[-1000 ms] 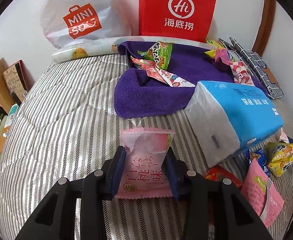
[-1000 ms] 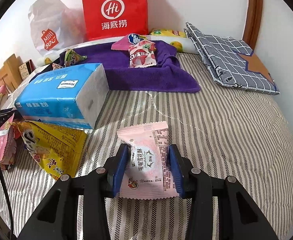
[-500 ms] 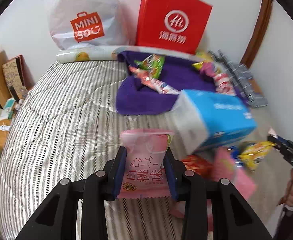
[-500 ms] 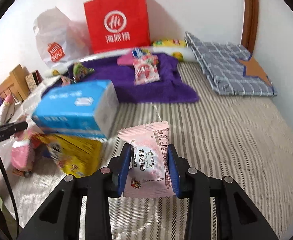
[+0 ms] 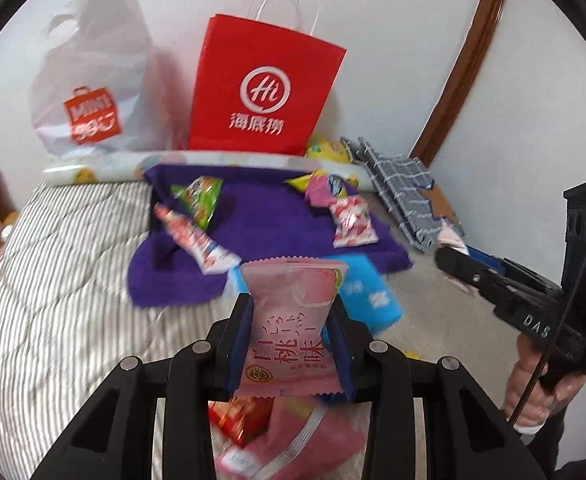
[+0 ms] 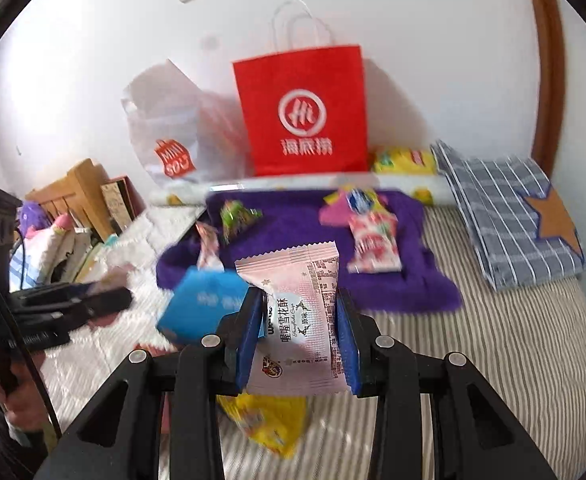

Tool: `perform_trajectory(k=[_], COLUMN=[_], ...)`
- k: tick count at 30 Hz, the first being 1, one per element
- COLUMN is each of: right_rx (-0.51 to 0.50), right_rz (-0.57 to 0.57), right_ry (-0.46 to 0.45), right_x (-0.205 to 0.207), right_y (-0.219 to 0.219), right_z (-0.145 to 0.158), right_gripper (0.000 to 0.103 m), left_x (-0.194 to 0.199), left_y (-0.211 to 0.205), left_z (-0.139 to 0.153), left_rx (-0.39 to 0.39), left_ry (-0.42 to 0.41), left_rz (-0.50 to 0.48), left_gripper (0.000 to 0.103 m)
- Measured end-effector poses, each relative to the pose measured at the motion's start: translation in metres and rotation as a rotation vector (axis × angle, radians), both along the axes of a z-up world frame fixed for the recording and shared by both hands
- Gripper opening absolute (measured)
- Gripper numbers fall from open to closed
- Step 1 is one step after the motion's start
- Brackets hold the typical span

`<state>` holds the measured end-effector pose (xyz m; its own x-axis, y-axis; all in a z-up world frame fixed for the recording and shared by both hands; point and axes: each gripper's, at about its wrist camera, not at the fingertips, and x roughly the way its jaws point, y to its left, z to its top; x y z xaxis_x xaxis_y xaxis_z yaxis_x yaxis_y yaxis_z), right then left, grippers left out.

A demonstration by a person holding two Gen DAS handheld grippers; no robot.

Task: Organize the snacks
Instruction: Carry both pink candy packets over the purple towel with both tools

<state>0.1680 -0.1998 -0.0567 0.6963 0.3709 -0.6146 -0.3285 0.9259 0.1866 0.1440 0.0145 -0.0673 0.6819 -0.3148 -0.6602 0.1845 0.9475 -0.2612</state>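
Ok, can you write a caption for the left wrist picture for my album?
Left gripper holding a pink peach snack packet above the striped bed, facing a red paper bag and purple towel.

- The striped bed cover point(image 5: 65, 280) lies bare on the left in the left wrist view, a wide lane toward the far wall.
- The purple towel point(image 5: 261, 216) fills the middle far ground, with snack packets scattered on it (a green one point(image 5: 199, 200), a red-and-white one point(image 5: 353, 222)).
- A blue tissue pack point(image 5: 367, 292) stands just near of the towel, blocking the centre.
- A red paper bag point(image 5: 265, 92) and a white plastic bag point(image 5: 93, 92) stand against the far wall.
- A folded grey checked cloth point(image 6: 505, 216) takes the far right; bare stripes lie near of it.
- Loose packets crowd the near centre.
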Motion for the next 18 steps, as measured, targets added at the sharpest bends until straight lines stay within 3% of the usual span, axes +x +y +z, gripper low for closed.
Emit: perform_trajectory(k=[10, 18], right_rx=[0.028, 0.067], right_rz=[-0.071, -0.087], right_ry=[-0.033, -0.029], right_x=[0.077, 0.133], right_y=[-0.003, -0.001], right_z=[0.031, 0.026], right_gripper=[0.036, 0.036], left_x=[0.075, 0.120], left_y=[0.013, 0.042], left_z=[0.025, 0.022], left_rx=[0.024, 0.028], left_ry=[-0.043, -0.071], left_rz=[0.090, 0.175], left_gripper=[0.035, 0.035])
